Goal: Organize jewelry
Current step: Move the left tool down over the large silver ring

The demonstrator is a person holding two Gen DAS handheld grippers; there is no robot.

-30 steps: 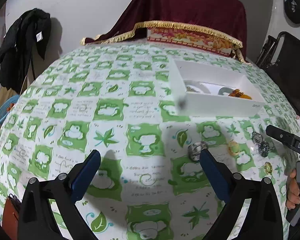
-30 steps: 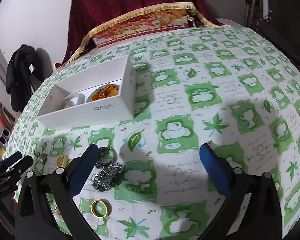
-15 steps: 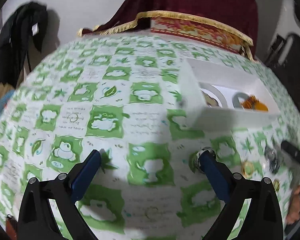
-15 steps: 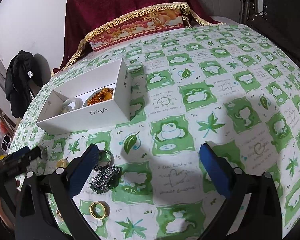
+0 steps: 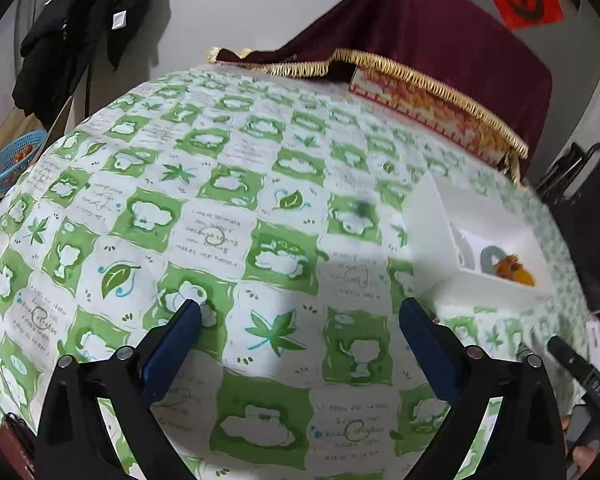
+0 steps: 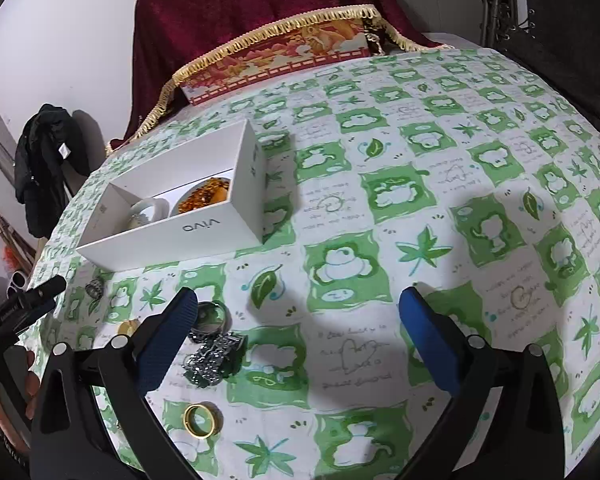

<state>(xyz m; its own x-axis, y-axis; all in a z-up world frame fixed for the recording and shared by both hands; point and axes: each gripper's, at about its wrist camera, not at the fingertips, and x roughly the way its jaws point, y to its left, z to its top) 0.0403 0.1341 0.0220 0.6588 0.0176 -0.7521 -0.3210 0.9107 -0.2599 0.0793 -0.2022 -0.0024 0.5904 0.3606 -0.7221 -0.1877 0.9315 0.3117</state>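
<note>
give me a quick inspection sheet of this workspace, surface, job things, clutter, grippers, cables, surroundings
surface: table under a green and white patterned cloth.
job's things: open white box holding an amber piece and a pale bangle; loose on the cloth near it a gold ring, a dark steel ring, a silvery chain heap, a small silver ring and a gold piece.
clutter: nothing seen.
grippers: left gripper open, empty; right gripper open, empty, over the cloth beside the rings.
cables: nothing seen.
surroundings: dark red fringed cloth over a box at the far edge; black jacket hanging by the wall; blue basket on the floor.
</note>
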